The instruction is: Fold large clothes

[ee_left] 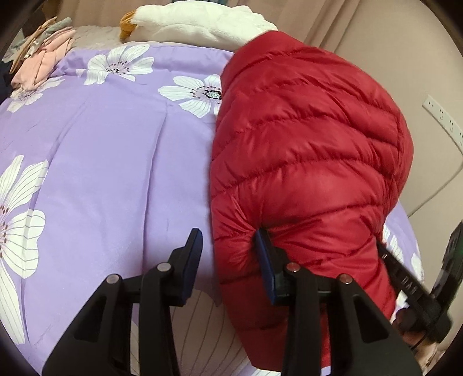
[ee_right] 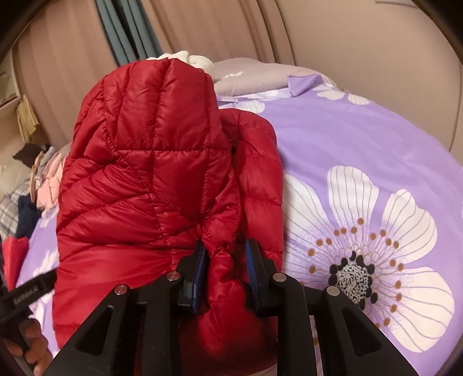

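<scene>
The red quilted down jacket (ee_left: 306, 150) lies bunched and doubled over on the purple flowered bedspread (ee_left: 121, 162) of the bed, filling the 1 to 4 o'clock part of the left wrist view, while the open floral fabric stretches away toward 9 o'clock, likely kept free as folding room

The right hand-held gripper (ee_right: 224, 264) is clamped on a pinched ridge of the jacket (ee_right: 156, 173), red fabric squeezed between its blue pads (ee_right: 199, 269); the puffy bulk rises toward 12 o'clock from the grip, so this hold seems meant to lift or steady a thick edge that would otherwise spring open

The left hand-held gripper (ee_left: 228, 257) stands wide apart, gripping nothing: its 3 o'clock finger presses into the jacket's side edge, the other finger hangs over bare bedspread, a pose that looks like reaching for a second hold or tucking the edge in

A white plush toy (ee_left: 196, 23) sits at 12 o'clock near the headboard, and a pile of pink clothes (ee_left: 43, 57) lies at 10 o'clock, well apart from the jacket

The slippery, springy shell will probably resist staying flat
</scene>
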